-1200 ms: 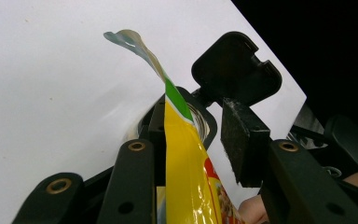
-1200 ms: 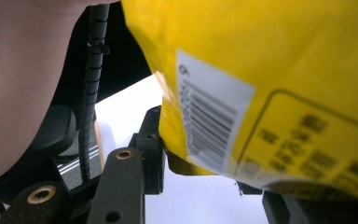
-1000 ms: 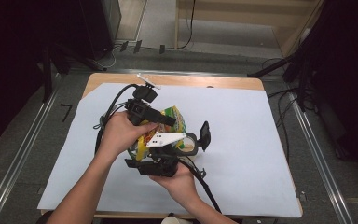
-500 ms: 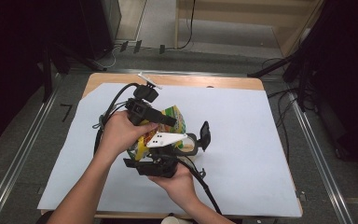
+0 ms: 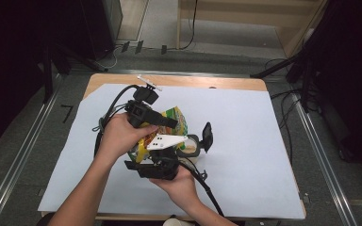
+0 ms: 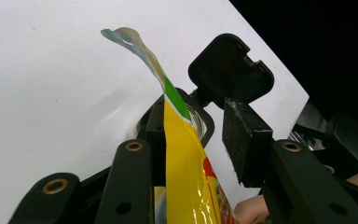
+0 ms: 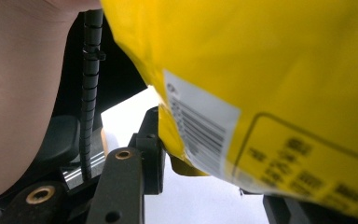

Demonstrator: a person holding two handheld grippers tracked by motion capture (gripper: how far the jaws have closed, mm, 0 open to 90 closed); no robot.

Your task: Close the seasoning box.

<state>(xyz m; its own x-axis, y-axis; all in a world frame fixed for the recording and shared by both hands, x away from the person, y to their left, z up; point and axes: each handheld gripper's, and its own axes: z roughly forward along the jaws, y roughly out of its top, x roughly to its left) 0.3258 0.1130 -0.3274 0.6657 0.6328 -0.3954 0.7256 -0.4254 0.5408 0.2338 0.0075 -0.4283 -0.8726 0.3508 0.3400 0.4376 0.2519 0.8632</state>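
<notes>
**Bag held over the open jar, both hands still**

Nothing has moved since the earlier frames: our hands, both grippers and the bag sit where they were a second ago.

We hold the yellow snack bag (image 5: 169, 129) above the white sheet (image 5: 273, 141), just beside a small round jar (image 5: 189, 147) whose black hinged lid (image 5: 208, 136) stands flipped up. The left gripper (image 6: 193, 140) has the bag's upper part running between its jaws; the bag lies against one jaw while the other pad (image 6: 242, 140) stands clear of it, so this gripper looks spread rather than pinching, though the contact lower down is hidden. The right gripper (image 7: 200, 163) takes the bag's barcoded lower end between its jaws; whether they press on it we cannot tell, since the bag blocks that side.

We judge the bag is gripped at two ends so that its torn, twisted tip (image 6: 121, 36) points toward the jar's mouth, ready for pouring.
</notes>
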